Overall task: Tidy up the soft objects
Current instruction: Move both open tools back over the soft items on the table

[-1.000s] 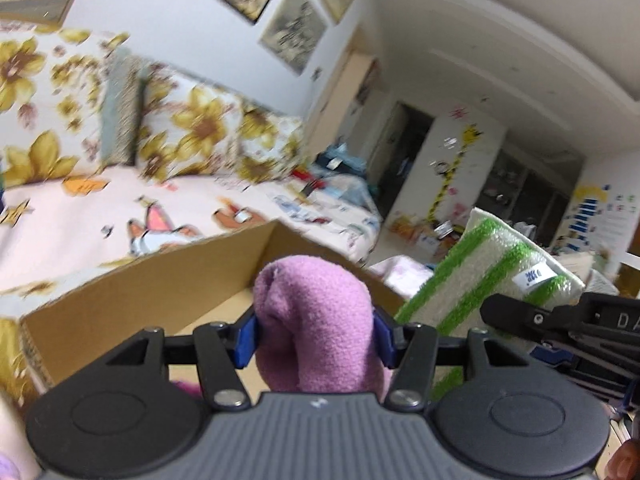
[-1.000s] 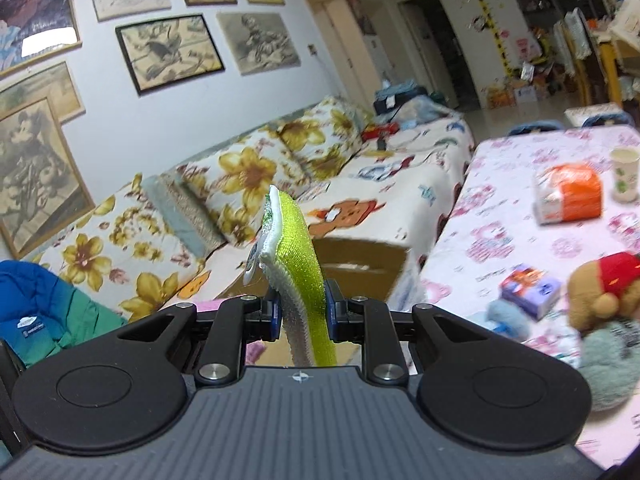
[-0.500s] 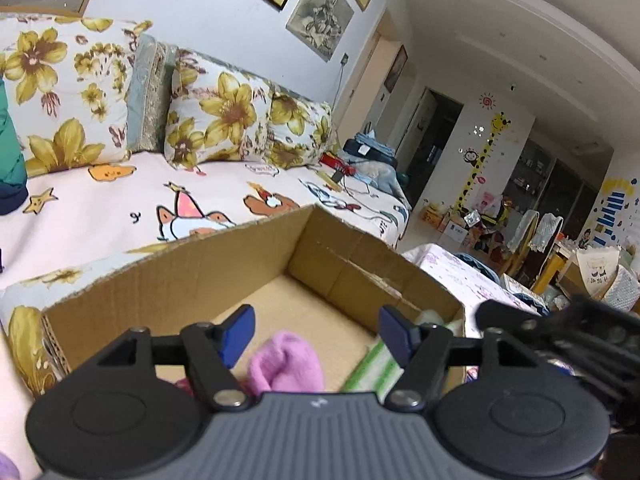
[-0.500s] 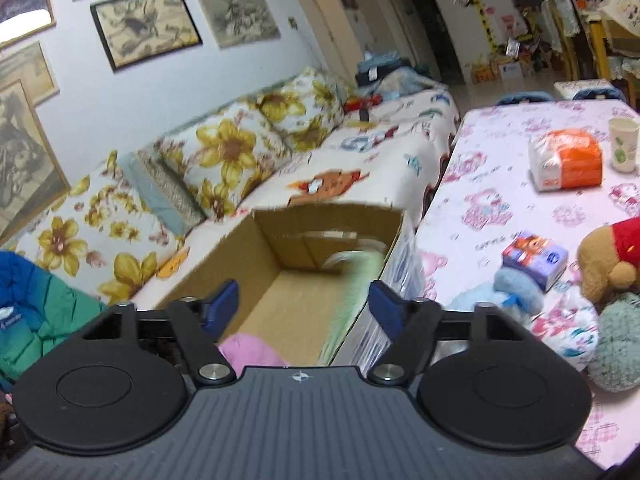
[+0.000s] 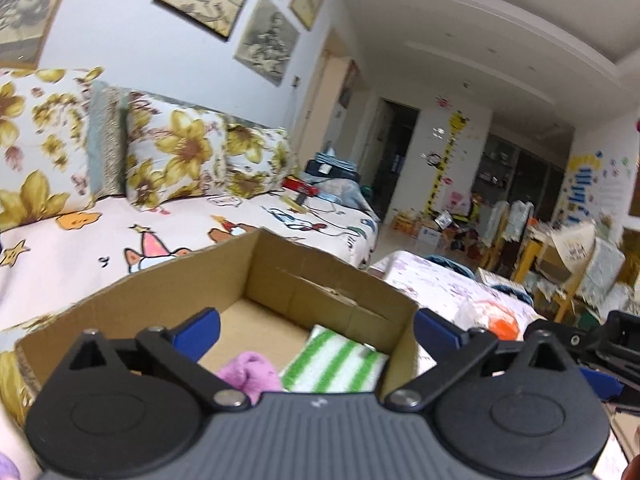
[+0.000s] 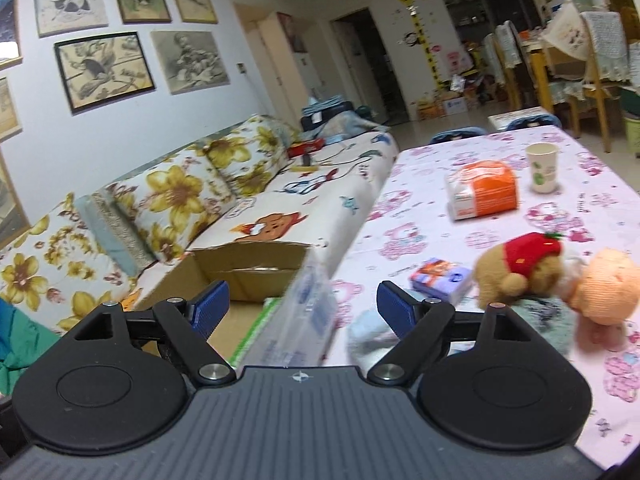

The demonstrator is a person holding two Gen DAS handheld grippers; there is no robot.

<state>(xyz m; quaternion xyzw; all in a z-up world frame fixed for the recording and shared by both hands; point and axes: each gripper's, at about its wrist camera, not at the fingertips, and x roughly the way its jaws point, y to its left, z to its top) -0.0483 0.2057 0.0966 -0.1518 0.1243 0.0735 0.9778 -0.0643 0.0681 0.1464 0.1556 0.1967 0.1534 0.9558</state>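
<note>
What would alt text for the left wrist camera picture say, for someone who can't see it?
An open left gripper hovers over a cardboard box holding a purple soft item and a green-and-white striped cloth. Behind the box stands a sofa with yellow-flowered cushions, framed pictures above it.

Purple cloth point(image 5: 250, 374) and striped cloth point(image 5: 334, 368) partly hidden behind the left gripper point(image 5: 316, 326) body
</note>
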